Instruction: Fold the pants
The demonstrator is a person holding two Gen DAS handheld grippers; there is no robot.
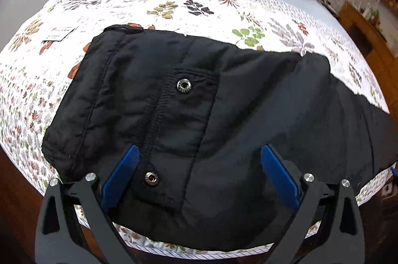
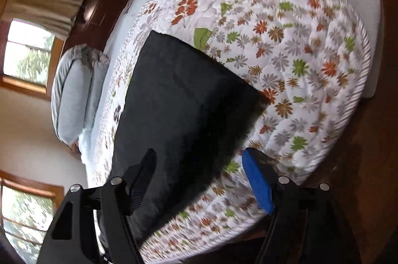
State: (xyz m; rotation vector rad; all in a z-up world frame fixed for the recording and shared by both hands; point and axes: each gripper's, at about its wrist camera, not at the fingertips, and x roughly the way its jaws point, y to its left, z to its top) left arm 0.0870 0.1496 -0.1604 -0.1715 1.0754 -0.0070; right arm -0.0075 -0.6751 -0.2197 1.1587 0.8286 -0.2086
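The black pants are laid across the floral bed, running toward 3 o'clock. Both the left claw and right claw are held apart, empty. A fresh grasp is judged next.

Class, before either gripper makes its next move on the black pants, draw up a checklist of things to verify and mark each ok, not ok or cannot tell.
1. Black pants lie flat on the floral quilt: ok.
2. Left gripper has its jaws open, nothing clamped: ok.
3. Right gripper has its jaws open, no cloth pinched: ok.
4. Both snap buttons face up, clear of the blue pads: ok.
5. Near edge of the pants stays on the quilt, not over the bed's edge: cannot tell.
6. Far leg end is straight and lined up: cannot tell, the right wrist view is blurred.
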